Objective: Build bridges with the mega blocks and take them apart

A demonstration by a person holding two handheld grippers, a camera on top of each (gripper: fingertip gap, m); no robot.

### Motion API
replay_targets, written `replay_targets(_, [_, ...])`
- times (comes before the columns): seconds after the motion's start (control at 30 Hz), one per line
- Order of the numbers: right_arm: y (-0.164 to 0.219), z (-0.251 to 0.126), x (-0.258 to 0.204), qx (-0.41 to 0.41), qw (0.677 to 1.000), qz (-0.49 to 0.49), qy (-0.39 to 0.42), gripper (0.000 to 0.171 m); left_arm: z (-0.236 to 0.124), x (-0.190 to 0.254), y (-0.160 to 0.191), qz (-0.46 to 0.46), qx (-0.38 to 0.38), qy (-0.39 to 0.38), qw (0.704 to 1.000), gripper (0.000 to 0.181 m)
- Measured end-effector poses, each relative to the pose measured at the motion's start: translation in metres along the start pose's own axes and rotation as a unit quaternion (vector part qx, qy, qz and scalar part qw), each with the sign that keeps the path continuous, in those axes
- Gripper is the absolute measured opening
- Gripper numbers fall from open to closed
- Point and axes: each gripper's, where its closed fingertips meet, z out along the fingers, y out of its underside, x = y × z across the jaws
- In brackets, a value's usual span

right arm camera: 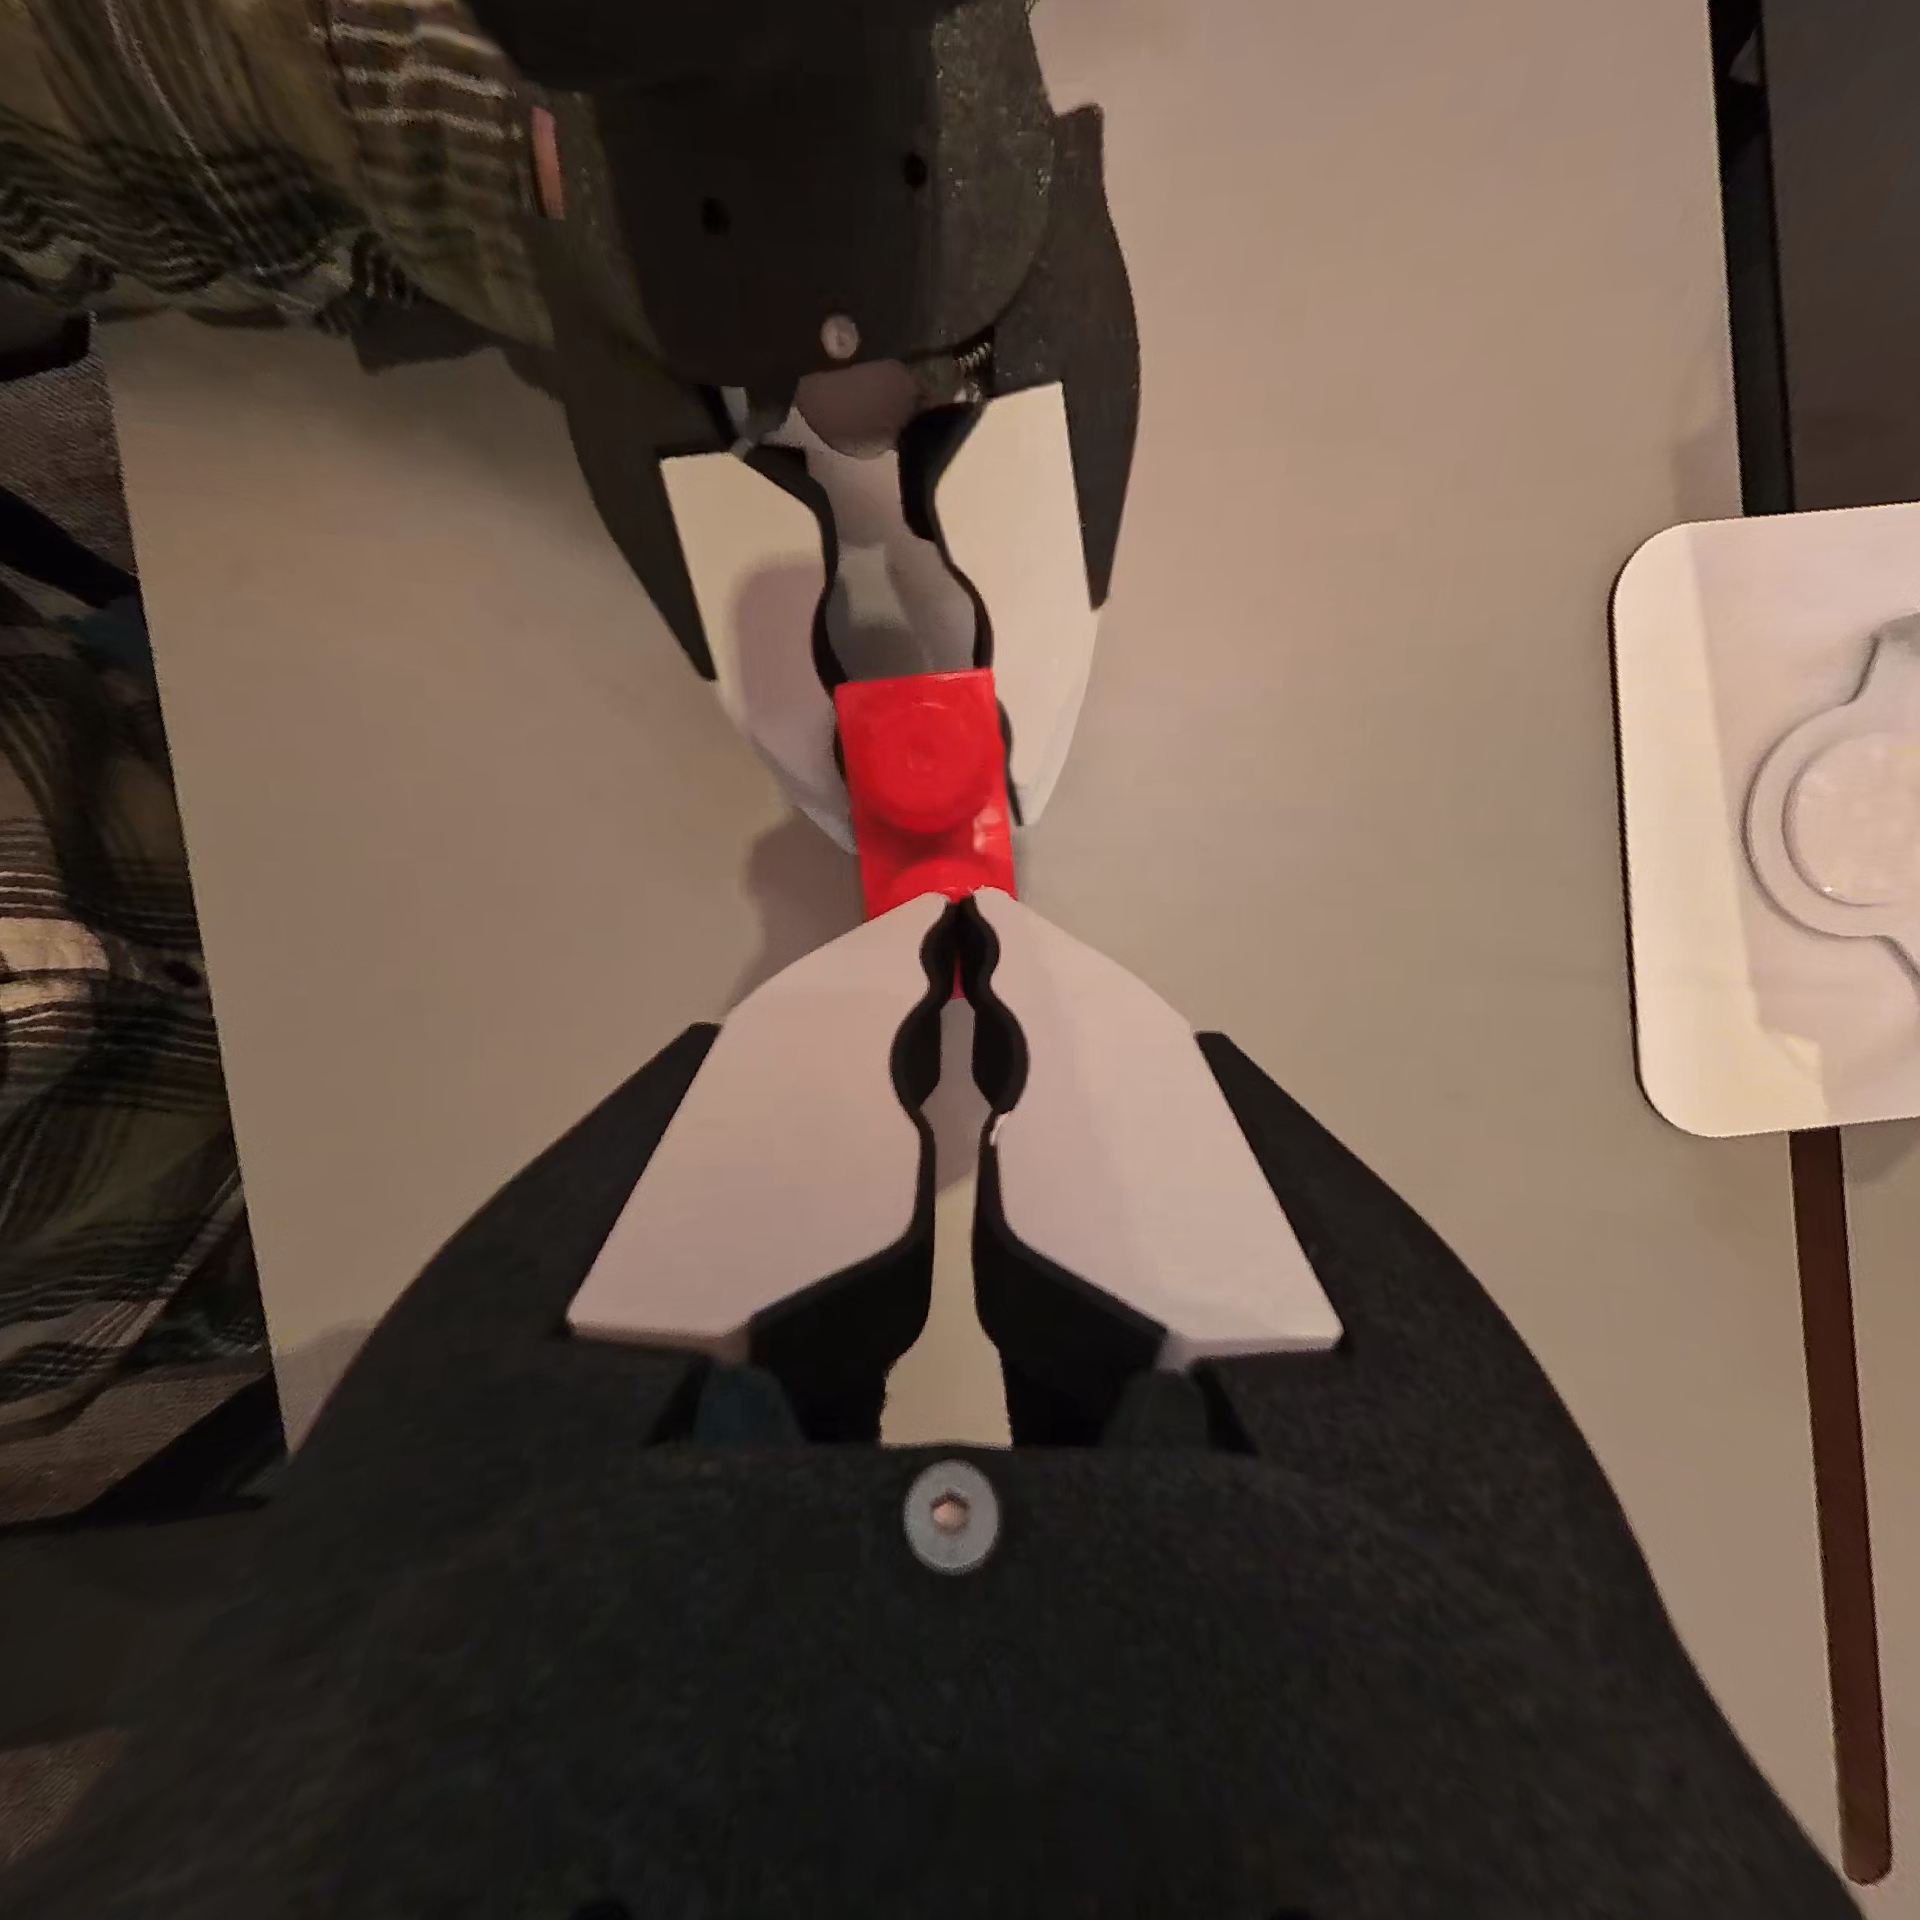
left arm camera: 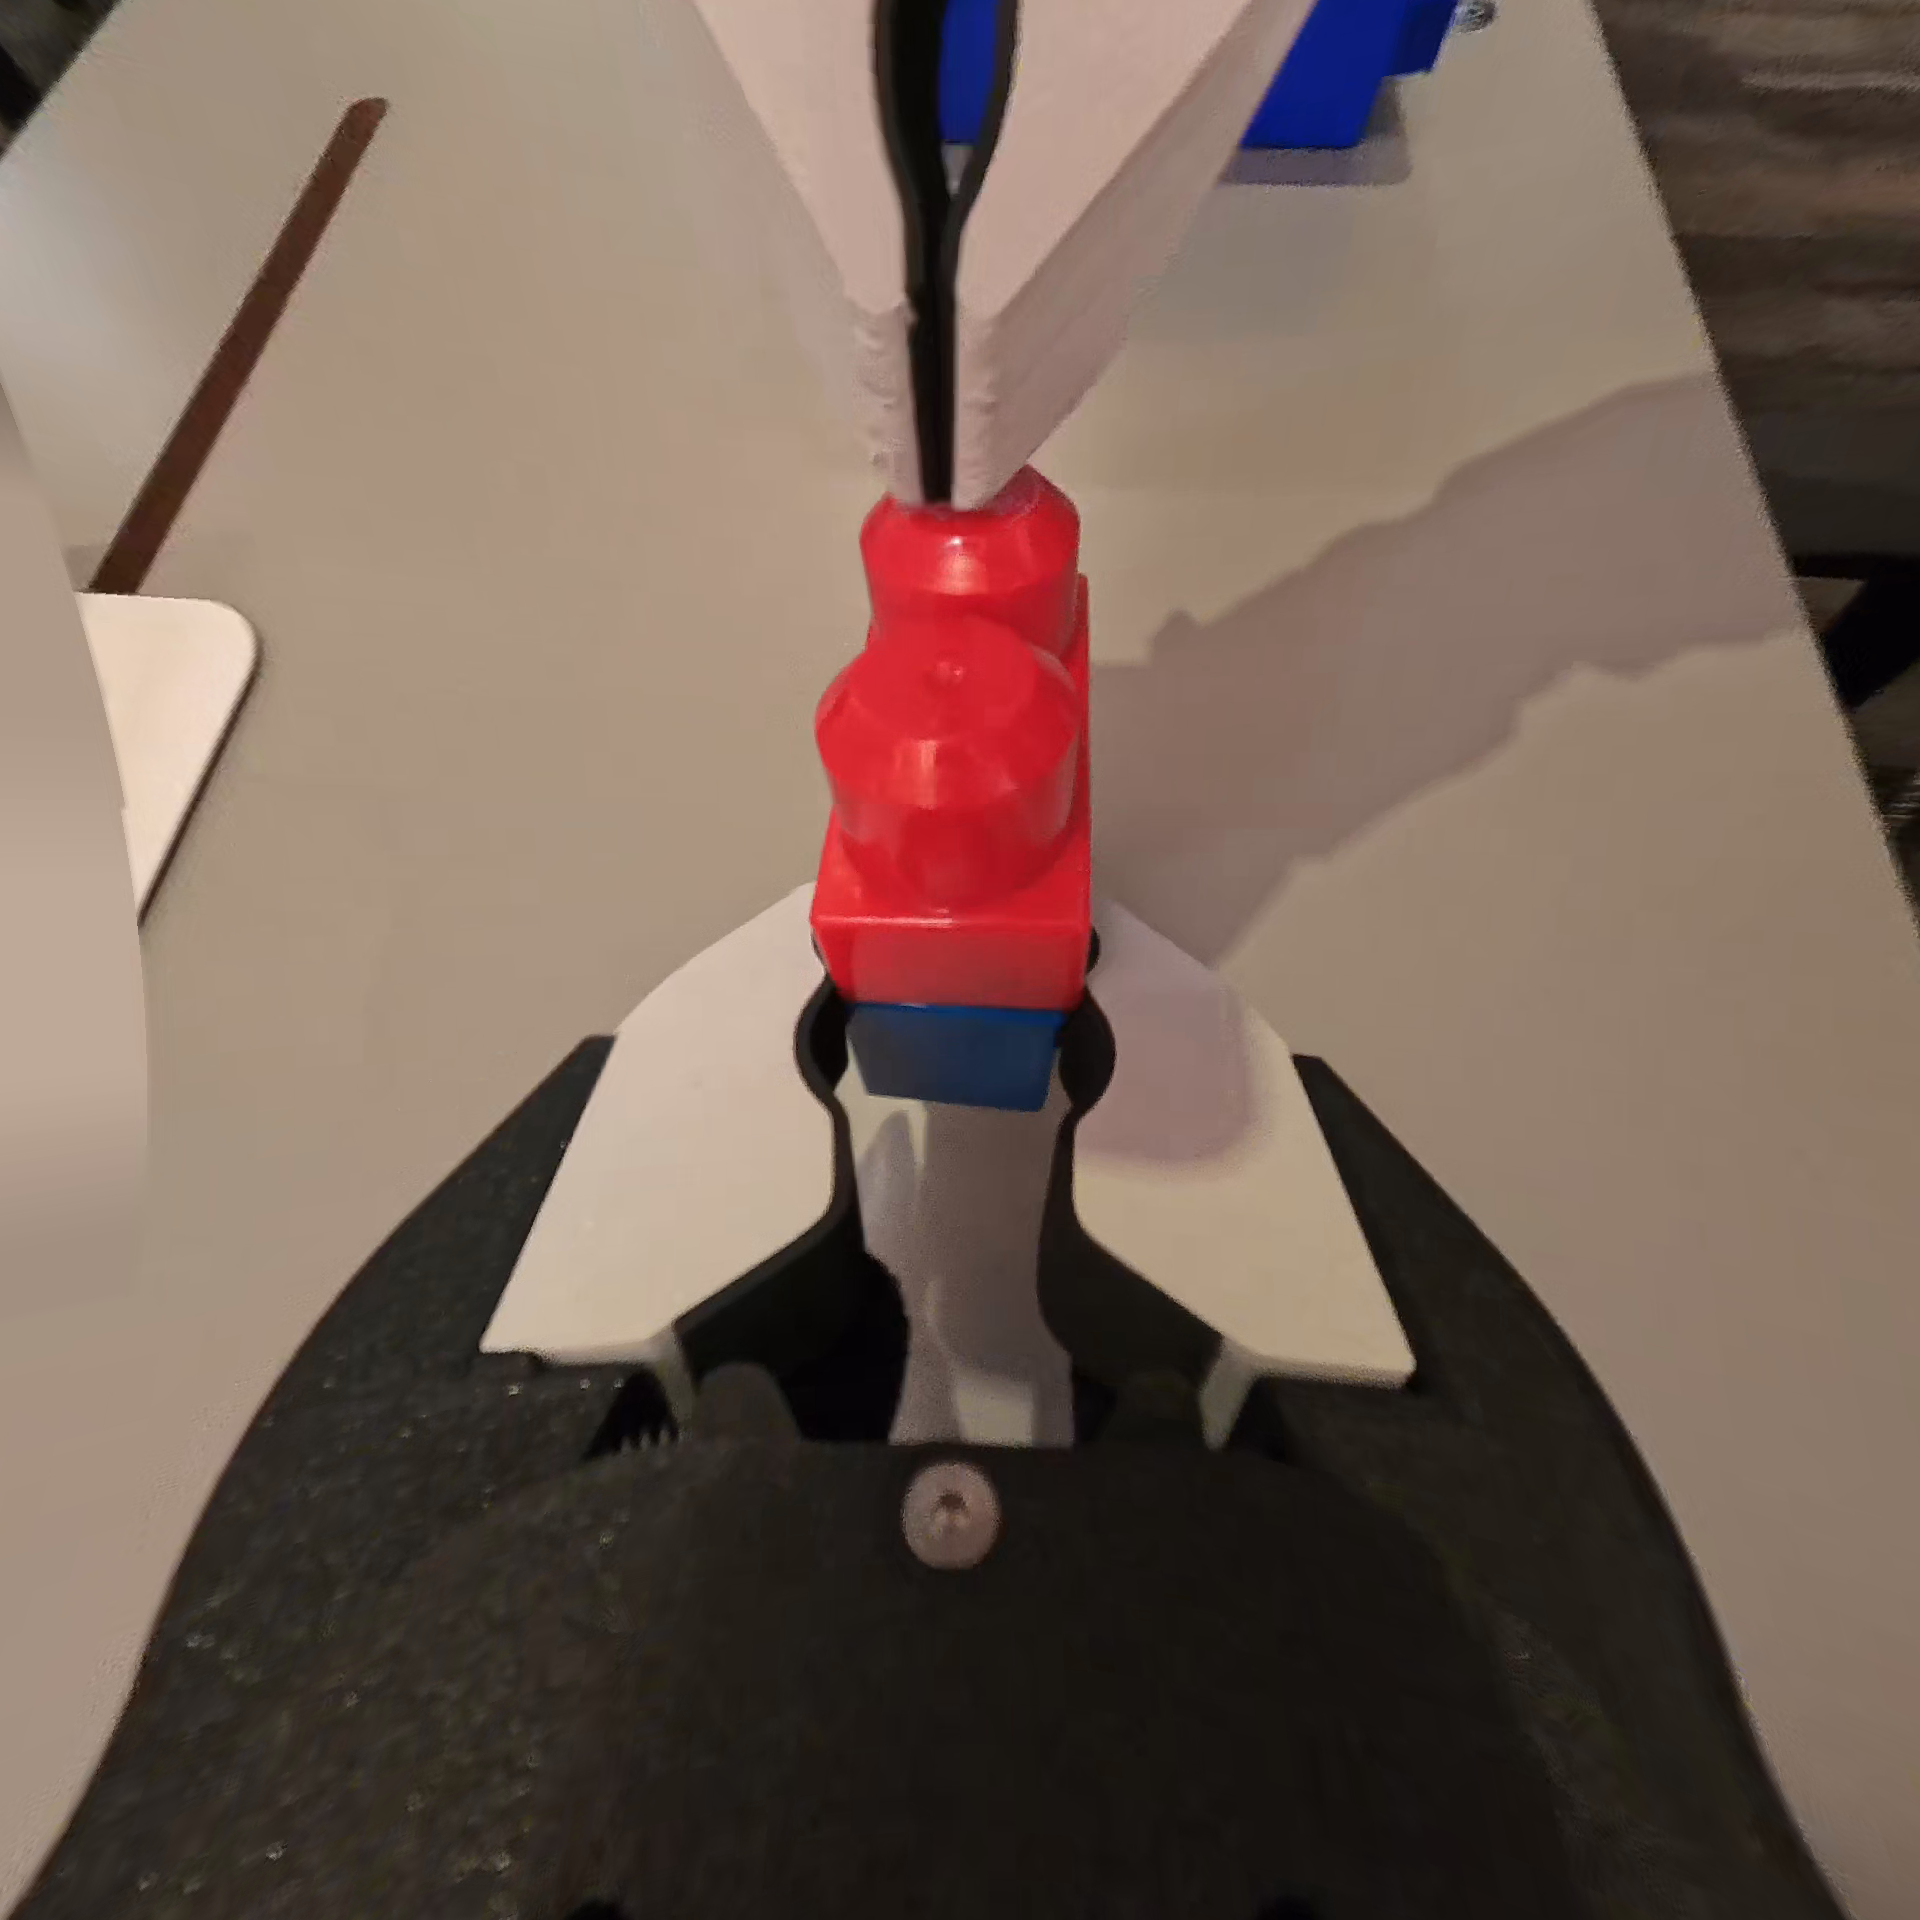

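A red two-stud mega block [left arm camera: 951, 790] sits on top of a blue block [left arm camera: 956, 1060]. My left gripper [left arm camera: 956, 904] is shut on this stack, its white fingers on either side of it, above the beige table. My right gripper [left arm camera: 940, 494] comes in from the far side with its jaws shut, and its tips touch the top of the red block's far stud. In the right wrist view my right gripper [right arm camera: 961, 909] is shut with its tips over the red block [right arm camera: 920, 769], and the left gripper [right arm camera: 925, 826] holds that block from the opposite side. The blue block is hidden there.
A blue bin [left arm camera: 1330, 83] stands at the far end of the table. A white square tray [right arm camera: 1766, 831] lies to one side and also shows in the left wrist view [left arm camera: 166, 727]. A brown slot [right arm camera: 1839, 1507] runs beside it. A plaid sleeve [right arm camera: 208, 156] is behind the left gripper. Spacing between my two grippers at the tips: around 7 cm.
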Motion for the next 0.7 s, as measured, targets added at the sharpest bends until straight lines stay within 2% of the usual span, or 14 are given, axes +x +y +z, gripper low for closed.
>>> replay_targets(0.2, [-0.006,-0.014,0.008,0.081,0.996,0.039,-0.003,0.001,0.001,-0.009,0.020,-0.021,0.025,-0.005,0.999,0.038])
replay_targets(0.23, [-0.006,-0.017,0.007,0.094,0.995,0.043,-0.010,0.012,0.001,-0.010,0.025,-0.021,0.028,-0.011,0.999,0.039])
replay_targets(0.3, [-0.004,-0.018,0.007,0.108,0.993,0.048,-0.013,0.021,0.001,-0.011,0.030,-0.026,0.033,-0.013,0.999,0.039])
replay_targets(0.43, [0.003,-0.010,0.004,0.108,0.993,0.048,-0.014,0.038,0.011,-0.010,0.043,-0.028,-0.001,-0.014,0.999,0.039])
replay_targets(0.7, [0.019,0.007,-0.006,0.089,0.995,0.042,-0.029,0.047,0.025,-0.008,0.060,-0.024,-0.057,-0.006,0.998,0.039])
